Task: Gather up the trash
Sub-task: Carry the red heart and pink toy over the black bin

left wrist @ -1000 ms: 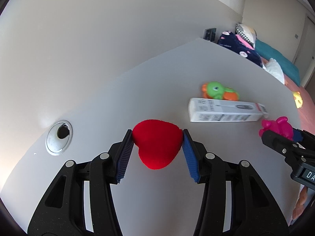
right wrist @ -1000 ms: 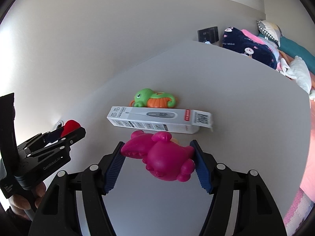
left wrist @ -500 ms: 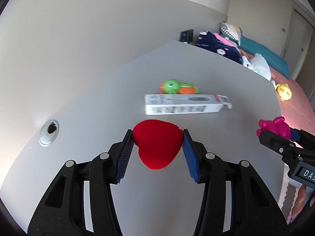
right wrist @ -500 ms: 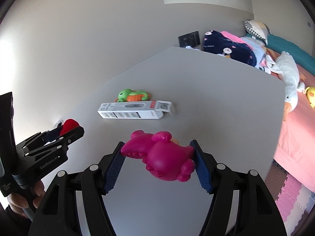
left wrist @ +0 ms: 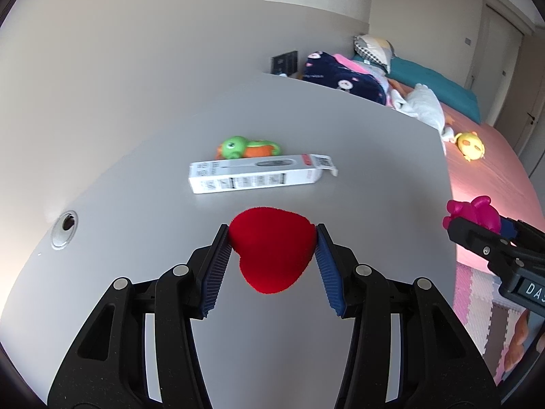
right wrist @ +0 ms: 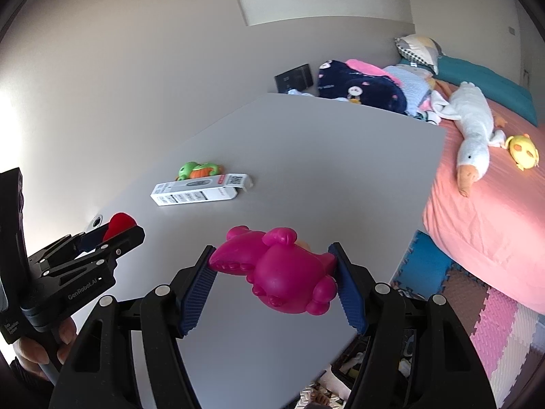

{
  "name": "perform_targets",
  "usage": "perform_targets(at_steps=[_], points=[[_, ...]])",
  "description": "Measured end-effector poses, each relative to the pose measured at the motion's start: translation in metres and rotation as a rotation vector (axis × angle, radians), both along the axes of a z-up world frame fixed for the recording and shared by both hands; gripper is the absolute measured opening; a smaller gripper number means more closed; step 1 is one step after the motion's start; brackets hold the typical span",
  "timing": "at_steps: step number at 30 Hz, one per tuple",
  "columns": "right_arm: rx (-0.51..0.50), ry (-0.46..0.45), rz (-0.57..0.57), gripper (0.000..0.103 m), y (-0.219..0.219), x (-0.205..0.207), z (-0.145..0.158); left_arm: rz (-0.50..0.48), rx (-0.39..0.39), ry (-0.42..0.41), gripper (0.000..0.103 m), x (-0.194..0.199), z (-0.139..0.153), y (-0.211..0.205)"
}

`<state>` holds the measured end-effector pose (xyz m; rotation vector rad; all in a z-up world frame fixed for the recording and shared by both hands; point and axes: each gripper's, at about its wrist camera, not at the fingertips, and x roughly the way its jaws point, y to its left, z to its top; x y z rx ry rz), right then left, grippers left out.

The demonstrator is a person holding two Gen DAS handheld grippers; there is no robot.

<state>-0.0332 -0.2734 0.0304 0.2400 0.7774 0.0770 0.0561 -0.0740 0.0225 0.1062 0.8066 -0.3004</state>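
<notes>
My left gripper point(left wrist: 270, 238) is shut on a red plush heart point(left wrist: 271, 254) and holds it above the grey table point(left wrist: 357, 156). My right gripper point(right wrist: 272, 255) is shut on a magenta rubber toy point(right wrist: 282, 276), held above the table's near right edge. A white carton box point(left wrist: 257, 173) lies on the table with its end flap open; it also shows in the right wrist view point(right wrist: 197, 190). A green and orange turtle toy point(left wrist: 247, 146) lies just behind the box. The left gripper shows at the left of the right wrist view point(right wrist: 112, 230).
A round cable grommet point(left wrist: 64, 230) sits in the table at the left. A bed point(right wrist: 494, 204) with a goose plush point(right wrist: 473, 136), a yellow plush point(right wrist: 521, 151) and bedding stands right of the table. Foam floor mats point(right wrist: 500, 323) lie below.
Both grippers have pulled back and up from the table with their toys still held. The box and turtle toy look smaller and farther away. More of the bed and floor shows.
</notes>
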Motion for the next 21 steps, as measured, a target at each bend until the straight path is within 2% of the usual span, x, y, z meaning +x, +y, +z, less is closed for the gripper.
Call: perform_targets(at_steps=[21], points=[[0.016, -0.026, -0.153, 0.067, -0.075, -0.052, 0.003, -0.147, -0.013, 0.025, 0.049, -0.029, -0.005, -0.075]])
